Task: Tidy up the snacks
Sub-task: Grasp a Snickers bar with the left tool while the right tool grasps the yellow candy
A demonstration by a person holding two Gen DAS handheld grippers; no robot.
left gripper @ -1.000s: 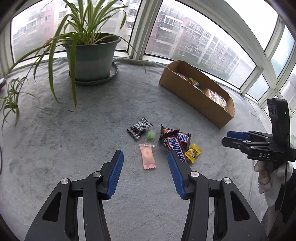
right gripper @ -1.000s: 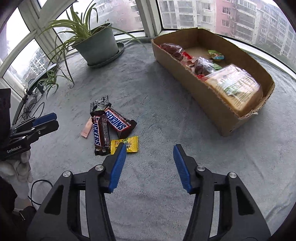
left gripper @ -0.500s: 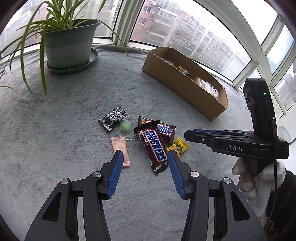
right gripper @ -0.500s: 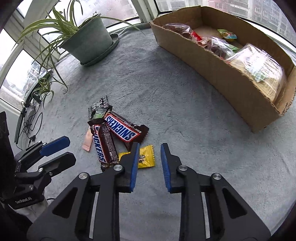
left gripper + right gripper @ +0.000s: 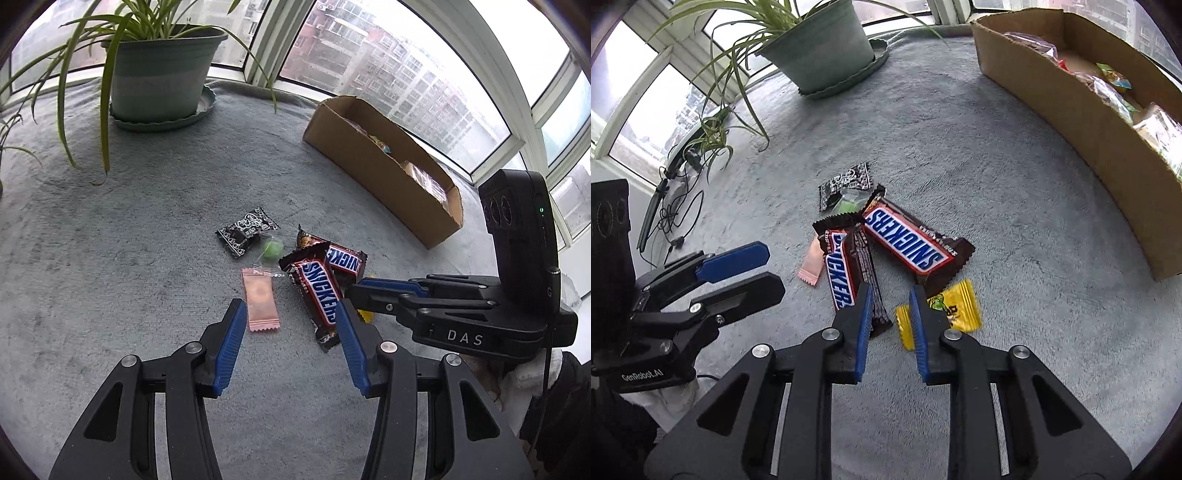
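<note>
A grey blanket (image 5: 1015,192) covers the sill. The loose snacks lie in a cluster near its middle: two Snickers bars, a yellow candy, a pink sachet, a black packet and a small green sweet.

Right tongs (image 5: 891,293): jaws narrowed to a small gap, nothing visibly pinched between the pads. The tips stand over the spot where the near bar (image 5: 846,275) and the yellow candy (image 5: 951,310) almost meet; the left pad overlaps the bar's lower end, the right pad overlaps the candy's left edge (contact cannot be told). The second bar (image 5: 908,245) lies just beyond the tips, slanting away to the right.

Left tongs (image 5: 291,314): jaws apart, empty. The pink sachet (image 5: 260,297) lies just beyond the left pad; the near bar runs along the right pad.

The black packet (image 5: 247,230) and green sweet (image 5: 272,248) lie at the far side of the cluster.

The box (image 5: 1082,110) stands well apart, to the right, already holding several packets. A potted plant (image 5: 162,70) stands by the window.
</note>
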